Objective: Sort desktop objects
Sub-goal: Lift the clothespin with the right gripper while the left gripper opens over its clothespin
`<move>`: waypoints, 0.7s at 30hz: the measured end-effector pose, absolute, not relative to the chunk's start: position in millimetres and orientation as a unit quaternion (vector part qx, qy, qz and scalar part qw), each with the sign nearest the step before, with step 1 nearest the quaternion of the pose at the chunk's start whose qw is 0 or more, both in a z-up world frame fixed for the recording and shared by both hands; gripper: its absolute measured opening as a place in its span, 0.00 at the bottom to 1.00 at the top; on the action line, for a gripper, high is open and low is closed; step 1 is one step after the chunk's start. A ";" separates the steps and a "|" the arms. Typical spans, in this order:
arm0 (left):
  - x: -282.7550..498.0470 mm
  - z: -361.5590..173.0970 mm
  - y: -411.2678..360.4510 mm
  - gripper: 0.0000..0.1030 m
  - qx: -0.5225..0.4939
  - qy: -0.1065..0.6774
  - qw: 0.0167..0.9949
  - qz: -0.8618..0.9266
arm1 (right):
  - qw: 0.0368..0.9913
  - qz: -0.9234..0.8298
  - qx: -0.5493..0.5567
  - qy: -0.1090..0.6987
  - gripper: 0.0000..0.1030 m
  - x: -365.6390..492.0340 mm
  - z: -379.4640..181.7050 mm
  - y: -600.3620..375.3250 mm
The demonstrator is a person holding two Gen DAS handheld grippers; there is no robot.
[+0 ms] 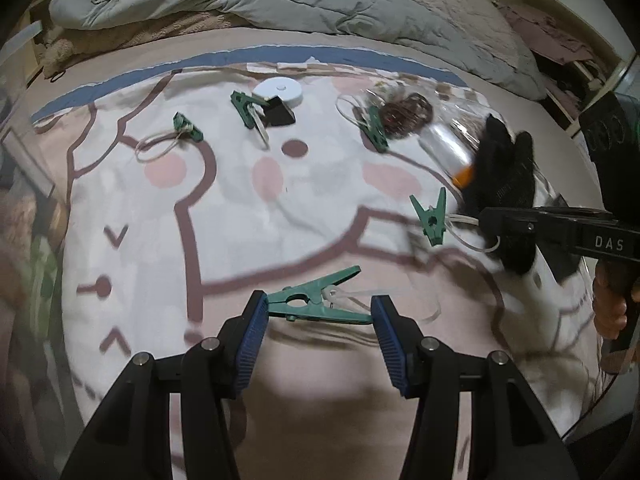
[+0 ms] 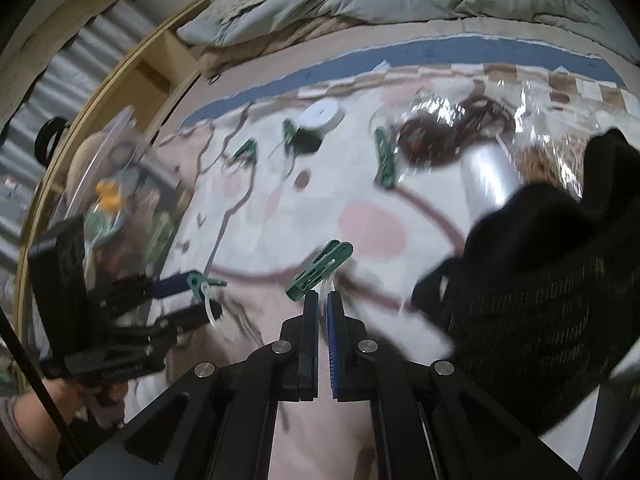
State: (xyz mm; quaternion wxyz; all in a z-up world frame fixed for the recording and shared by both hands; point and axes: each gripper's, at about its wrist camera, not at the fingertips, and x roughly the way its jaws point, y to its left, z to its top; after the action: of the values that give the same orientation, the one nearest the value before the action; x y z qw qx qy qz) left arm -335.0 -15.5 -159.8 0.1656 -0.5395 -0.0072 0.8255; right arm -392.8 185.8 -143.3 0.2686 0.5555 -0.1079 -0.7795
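Note:
Several green clothespins with white loops lie on a printed cloth (image 1: 240, 216). My left gripper (image 1: 318, 312) is open, its blue pads either side of one green clothespin (image 1: 316, 300), also seen from the right wrist (image 2: 200, 280). My right gripper (image 2: 323, 300) is shut on the white loop of another green clothespin (image 2: 322, 266), which hangs from its tip; this clothespin also shows in the left wrist view (image 1: 432, 218). Other clothespins lie farther back (image 1: 186, 126), (image 1: 246, 106), (image 1: 376, 128).
A white round disc (image 1: 280, 90) and a black block (image 1: 278, 114) lie at the back. A clear plastic bag (image 1: 408, 114) holds brown items. A black cloth (image 2: 540, 264) and a clear bottle (image 2: 486, 178) lie at the right. Bedding (image 1: 280, 0) lies behind.

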 end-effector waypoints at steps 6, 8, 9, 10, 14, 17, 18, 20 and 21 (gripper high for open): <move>-296.2 -155.0 -17.7 0.51 -0.543 0.008 0.190 0.818 | 0.275 -0.773 0.564 -0.095 0.05 -349.0 -134.1 182.1; -284.6 -152.8 -17.2 0.51 -0.544 0.013 0.200 0.815 | 0.274 -0.771 0.568 -0.095 0.05 -338.1 -132.0 180.9; -279.8 -152.3 -17.5 0.51 -0.544 0.014 0.205 0.814 | 0.273 -0.769 0.569 -0.097 0.05 -333.5 -131.7 180.7; -274.1 -151.5 -17.2 0.51 -0.544 0.015 0.208 0.813 | 0.269 -0.770 0.570 -0.101 0.05 -327.7 -131.5 181.0; -257.0 -150.5 -17.1 0.51 -0.545 0.023 0.228 0.806 | 0.253 -0.766 0.575 -0.139 0.05 -308.9 -135.7 182.5; -245.9 -155.8 -16.5 0.51 -0.551 0.030 0.241 0.799 | 0.243 -0.758 0.588 -0.144 0.05 -298.2 -140.1 177.7; -242.5 -158.3 -16.2 0.51 -0.553 0.034 0.245 0.796 | 0.239 -0.755 0.594 -0.142 0.05 -293.2 -142.5 175.6; -234.7 -165.5 -15.3 0.51 -0.558 0.046 0.259 0.787 | 0.237 -0.749 0.603 -0.139 0.05 -286.4 -145.3 172.5; -231.3 -168.4 -14.7 0.51 -0.559 0.051 0.265 0.784 | 0.236 -0.746 0.607 -0.137 0.05 -282.5 -147.1 171.9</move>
State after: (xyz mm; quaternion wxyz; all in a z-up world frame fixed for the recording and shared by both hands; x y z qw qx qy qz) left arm -231.3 -14.7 -168.4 0.2647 -0.5587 0.0508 0.7843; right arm -282.5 171.9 -147.1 0.2356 0.6071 -0.1371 -0.7464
